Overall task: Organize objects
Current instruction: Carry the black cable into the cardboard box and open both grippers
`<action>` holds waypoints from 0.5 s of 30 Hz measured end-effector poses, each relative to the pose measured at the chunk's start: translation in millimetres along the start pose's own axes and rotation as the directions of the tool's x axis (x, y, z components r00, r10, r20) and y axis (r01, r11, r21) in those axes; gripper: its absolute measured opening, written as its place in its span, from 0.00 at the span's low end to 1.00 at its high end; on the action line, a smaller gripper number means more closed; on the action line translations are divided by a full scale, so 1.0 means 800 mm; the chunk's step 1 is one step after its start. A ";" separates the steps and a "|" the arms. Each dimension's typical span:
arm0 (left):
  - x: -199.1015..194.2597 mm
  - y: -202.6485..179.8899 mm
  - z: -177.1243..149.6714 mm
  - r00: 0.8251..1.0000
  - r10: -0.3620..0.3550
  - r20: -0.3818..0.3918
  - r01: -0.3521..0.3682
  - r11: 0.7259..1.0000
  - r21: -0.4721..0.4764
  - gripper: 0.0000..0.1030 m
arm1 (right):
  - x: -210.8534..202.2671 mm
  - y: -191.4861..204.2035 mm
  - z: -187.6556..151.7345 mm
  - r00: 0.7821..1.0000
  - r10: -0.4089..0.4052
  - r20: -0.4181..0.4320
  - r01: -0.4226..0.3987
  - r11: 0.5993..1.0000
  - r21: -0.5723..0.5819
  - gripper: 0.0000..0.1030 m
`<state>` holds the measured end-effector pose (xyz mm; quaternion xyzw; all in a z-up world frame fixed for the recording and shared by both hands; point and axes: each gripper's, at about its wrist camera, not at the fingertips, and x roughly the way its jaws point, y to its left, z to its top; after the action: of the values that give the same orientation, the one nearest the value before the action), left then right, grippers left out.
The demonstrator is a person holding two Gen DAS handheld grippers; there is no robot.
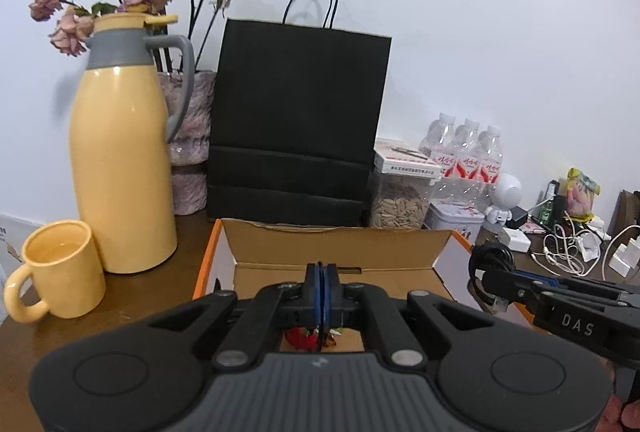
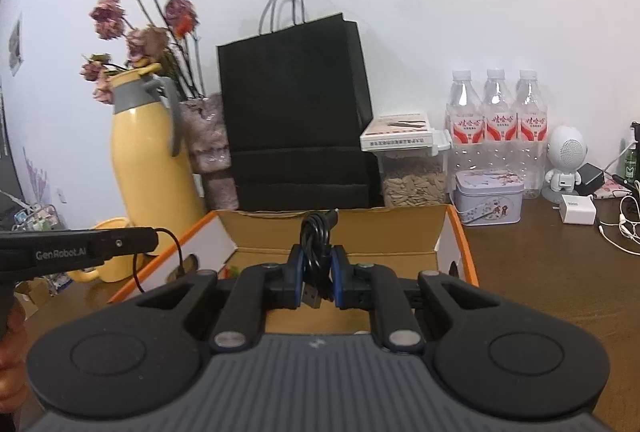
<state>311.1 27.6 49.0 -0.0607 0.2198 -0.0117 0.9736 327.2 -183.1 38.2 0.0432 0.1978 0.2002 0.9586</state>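
An open cardboard box (image 1: 340,246) with orange edges sits on the brown table; it also shows in the right wrist view (image 2: 336,232). My left gripper (image 1: 321,284) is shut and empty above the box, with a red strawberry-like object (image 1: 302,338) below it inside the box. My right gripper (image 2: 317,272) is shut on a coiled black USB cable (image 2: 316,244) and holds it over the box. In the left wrist view the right gripper (image 1: 486,282) comes in from the right with the cable (image 1: 490,260).
A yellow thermos (image 1: 120,168), yellow mug (image 1: 60,268), vase of dried flowers (image 1: 190,136) and black paper bag (image 1: 296,128) stand behind the box. Seed jar (image 2: 414,180), tin (image 2: 488,196), water bottles (image 2: 496,128), white speaker (image 2: 566,160) and chargers (image 2: 578,210) lie at right.
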 end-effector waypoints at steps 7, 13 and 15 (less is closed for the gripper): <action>0.040 0.007 0.000 0.999 0.030 -0.041 -0.029 0.999 0.023 0.01 | 0.032 -0.014 -0.001 0.997 -0.012 -0.074 0.012 1.000 -0.001 0.14; 0.055 0.002 -0.004 0.996 0.066 -0.065 -0.062 0.996 0.056 0.10 | 0.049 -0.018 -0.009 0.990 -0.047 -0.136 0.046 0.999 -0.010 0.25; 0.058 0.002 -0.006 0.993 0.094 -0.075 -0.089 0.994 0.060 0.47 | 0.050 -0.017 -0.010 0.986 -0.082 -0.147 0.079 0.997 -0.023 0.63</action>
<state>350.7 26.4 24.7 -0.0226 0.2596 0.0243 0.9651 362.6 -179.4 14.3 0.0120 0.2684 0.1656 0.9489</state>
